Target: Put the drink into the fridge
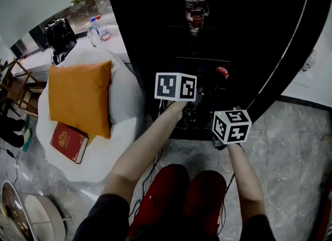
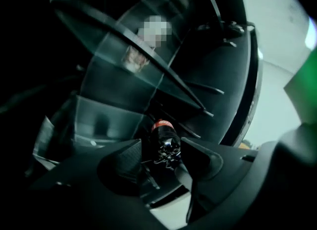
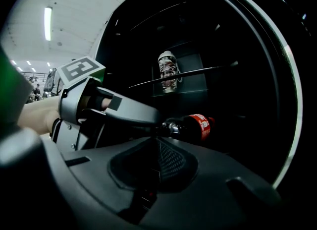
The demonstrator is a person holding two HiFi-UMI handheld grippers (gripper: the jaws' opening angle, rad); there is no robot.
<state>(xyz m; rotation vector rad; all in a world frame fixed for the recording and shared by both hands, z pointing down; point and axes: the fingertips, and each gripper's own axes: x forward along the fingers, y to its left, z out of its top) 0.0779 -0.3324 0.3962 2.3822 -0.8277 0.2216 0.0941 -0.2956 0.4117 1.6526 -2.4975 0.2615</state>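
A dark cola bottle with a red label lies level inside the open black fridge. Its neck points inward. In the left gripper view its base sits between the jaws of my left gripper. The right jaw is against the bottle and a dark gap shows at the left jaw. The right gripper view shows the bottle side-on, with the left gripper's finger reaching its base. My right gripper hangs just right of it, jaws together and empty.
A printed cup stands on a glass shelf higher in the fridge. Left of the fridge a white seat holds an orange cushion and a red book. Bottles stand on a counter behind. My knees are below on the marble floor.
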